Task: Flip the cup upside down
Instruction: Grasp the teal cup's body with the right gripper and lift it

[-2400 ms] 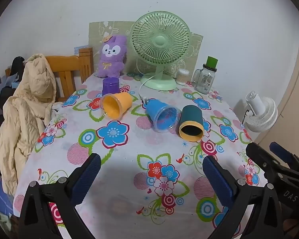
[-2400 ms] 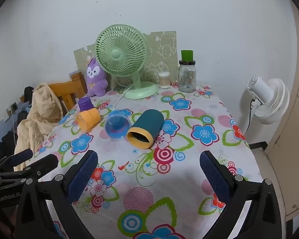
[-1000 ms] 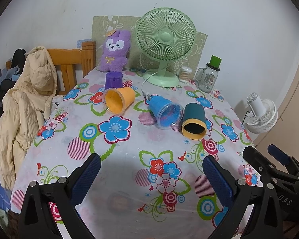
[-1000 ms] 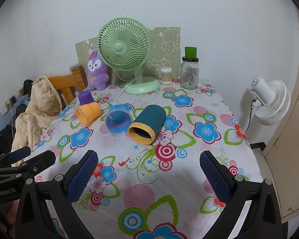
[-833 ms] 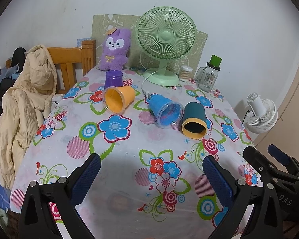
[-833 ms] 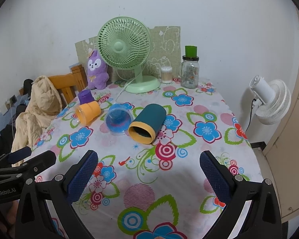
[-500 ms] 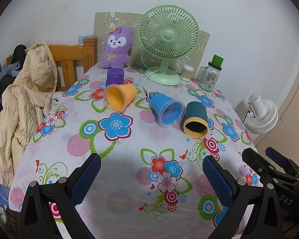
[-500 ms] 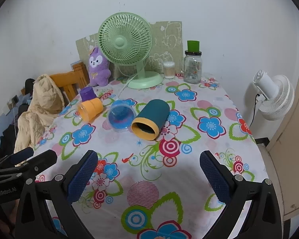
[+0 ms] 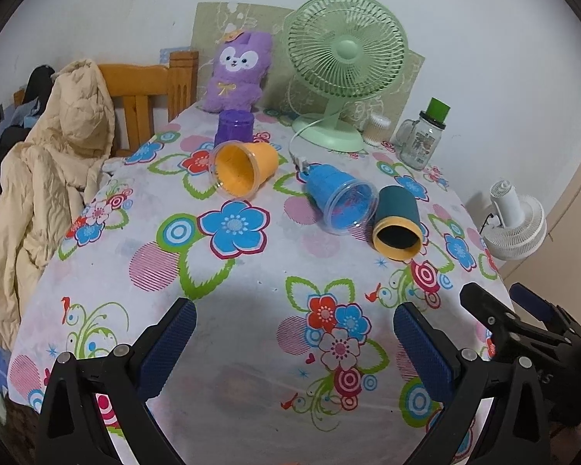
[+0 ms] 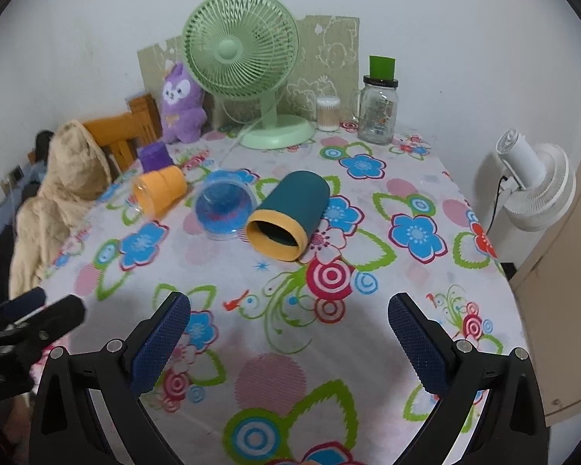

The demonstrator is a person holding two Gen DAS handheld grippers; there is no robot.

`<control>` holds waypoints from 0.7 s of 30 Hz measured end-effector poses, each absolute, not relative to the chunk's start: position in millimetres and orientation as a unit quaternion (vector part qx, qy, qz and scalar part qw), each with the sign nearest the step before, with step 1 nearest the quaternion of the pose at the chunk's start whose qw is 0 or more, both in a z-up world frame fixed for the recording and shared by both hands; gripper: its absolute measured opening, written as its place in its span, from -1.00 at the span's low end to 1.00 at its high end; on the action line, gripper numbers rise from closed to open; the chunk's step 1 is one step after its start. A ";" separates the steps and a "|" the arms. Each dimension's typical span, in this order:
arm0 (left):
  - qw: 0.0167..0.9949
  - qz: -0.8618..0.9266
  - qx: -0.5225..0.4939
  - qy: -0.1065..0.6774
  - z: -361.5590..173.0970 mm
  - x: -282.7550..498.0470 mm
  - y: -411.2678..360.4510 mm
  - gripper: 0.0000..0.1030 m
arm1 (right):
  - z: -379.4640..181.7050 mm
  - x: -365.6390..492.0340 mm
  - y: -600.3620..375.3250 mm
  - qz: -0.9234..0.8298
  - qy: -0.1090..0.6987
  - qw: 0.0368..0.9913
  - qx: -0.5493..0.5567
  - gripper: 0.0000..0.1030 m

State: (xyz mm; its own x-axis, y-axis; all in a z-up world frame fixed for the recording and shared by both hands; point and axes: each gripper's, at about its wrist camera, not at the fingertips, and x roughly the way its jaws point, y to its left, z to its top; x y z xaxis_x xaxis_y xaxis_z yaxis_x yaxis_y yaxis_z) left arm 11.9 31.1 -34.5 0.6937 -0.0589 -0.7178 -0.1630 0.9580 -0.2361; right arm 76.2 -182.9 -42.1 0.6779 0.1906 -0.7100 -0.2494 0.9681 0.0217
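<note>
Three cups lie on their sides on the floral tablecloth: an orange cup [image 9: 244,168] [image 10: 159,190], a blue cup [image 9: 339,199] [image 10: 224,209] and a dark teal cup with a yellow rim [image 9: 397,223] [image 10: 290,213]. A purple cup [image 9: 234,126] [image 10: 155,157] stands upside down behind the orange one. My left gripper [image 9: 294,333] is open and empty over the table's near part. My right gripper [image 10: 288,323] is open and empty, in front of the teal cup. Each gripper shows in the other's view [image 9: 523,329] [image 10: 23,321].
At the back of the table [image 9: 236,298] stand a green desk fan [image 9: 344,69], a purple plush toy [image 9: 236,73], a glass jar with a green lid [image 9: 422,139] and a cotton-swab pot [image 10: 327,114]. A wooden chair with a beige jacket [image 9: 46,178] is left. A white fan [image 10: 534,190] stands right.
Both grippers have moved forward a little toward the cups, which look slightly larger now. The cups have not moved. Both grippers stay open.
</note>
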 end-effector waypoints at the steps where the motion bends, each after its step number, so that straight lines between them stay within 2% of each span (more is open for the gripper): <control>1: 0.908 0.027 -0.142 0.393 -36.4 14.5 32.1 1.00 | -43.0 80.0 -182.0 0.120 0.384 0.915 -0.041 1.00; 13: 0.903 0.009 -0.132 0.408 -45.5 61.0 30.5 1.00 | -58.3 143.7 -167.1 0.113 0.412 0.902 -0.056 1.00; 21: 0.904 0.018 -0.126 0.409 -42.6 92.2 39.8 1.00 | -49.0 187.4 -147.9 0.138 0.413 0.898 -0.055 1.00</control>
